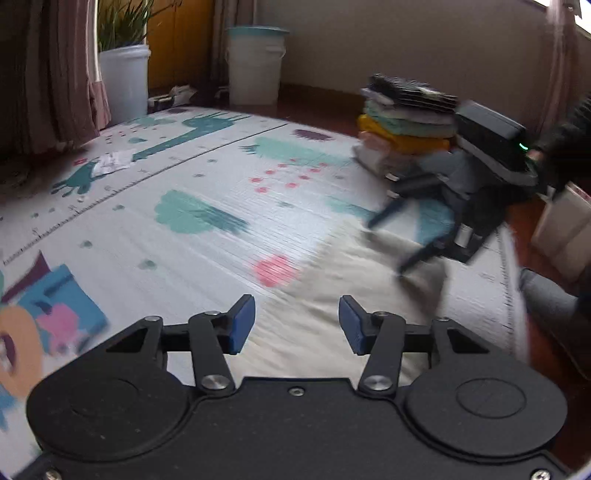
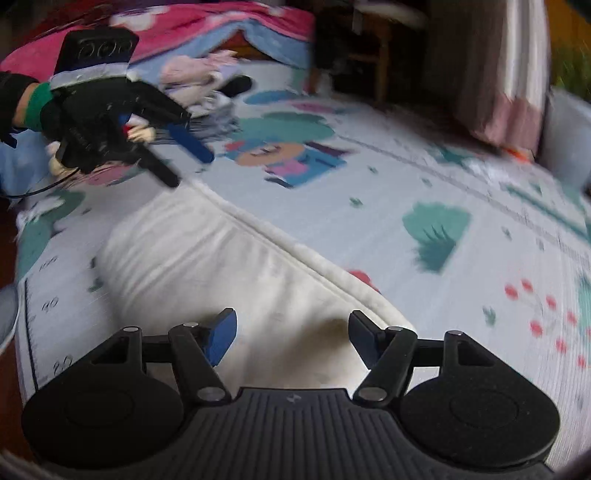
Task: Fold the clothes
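A cream garment lies flat on the patterned play mat, its thick hem running diagonally. My right gripper hovers open over the garment's near end, nothing between its blue pads. My left gripper is also open, just above the cream garment, with no cloth pinched. In the left wrist view the right gripper stands open over the garment's far corner. The right wrist view shows the left gripper open near the garment's far end, held by a gloved hand.
A stack of folded clothes stands at the mat's far right edge. A loose pile of clothes lies near a pink blanket. A white bucket, a potted plant and curtains line the far wall.
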`<move>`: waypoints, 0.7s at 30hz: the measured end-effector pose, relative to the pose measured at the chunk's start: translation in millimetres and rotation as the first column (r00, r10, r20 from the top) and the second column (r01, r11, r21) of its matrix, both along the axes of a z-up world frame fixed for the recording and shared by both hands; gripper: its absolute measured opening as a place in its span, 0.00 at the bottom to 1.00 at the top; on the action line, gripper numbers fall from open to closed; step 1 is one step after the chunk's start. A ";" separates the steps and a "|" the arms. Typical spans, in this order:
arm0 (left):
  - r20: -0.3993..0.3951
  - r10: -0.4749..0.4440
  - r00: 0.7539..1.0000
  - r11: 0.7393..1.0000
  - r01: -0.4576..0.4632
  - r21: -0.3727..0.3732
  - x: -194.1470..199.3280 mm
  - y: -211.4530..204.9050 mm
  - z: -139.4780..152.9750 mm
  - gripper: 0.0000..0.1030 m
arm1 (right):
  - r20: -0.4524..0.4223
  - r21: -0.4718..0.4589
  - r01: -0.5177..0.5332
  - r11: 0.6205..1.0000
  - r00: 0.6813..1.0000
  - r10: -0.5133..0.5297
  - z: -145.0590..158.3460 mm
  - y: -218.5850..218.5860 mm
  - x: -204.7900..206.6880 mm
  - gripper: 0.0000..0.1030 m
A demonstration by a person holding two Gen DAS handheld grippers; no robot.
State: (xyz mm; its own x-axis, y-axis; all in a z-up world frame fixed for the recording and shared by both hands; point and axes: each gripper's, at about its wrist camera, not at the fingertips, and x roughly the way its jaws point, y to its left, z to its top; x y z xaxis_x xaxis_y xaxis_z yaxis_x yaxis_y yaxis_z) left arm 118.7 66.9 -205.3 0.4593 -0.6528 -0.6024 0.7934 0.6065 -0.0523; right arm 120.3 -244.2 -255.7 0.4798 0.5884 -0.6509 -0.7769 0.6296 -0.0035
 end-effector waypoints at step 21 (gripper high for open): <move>-0.045 0.207 0.977 0.974 -0.210 -0.080 3.9 14.1 -30.6 0.49 | -0.043 0.087 0.167 0.982 0.985 -0.164 -11.1 8.0 12.9 0.70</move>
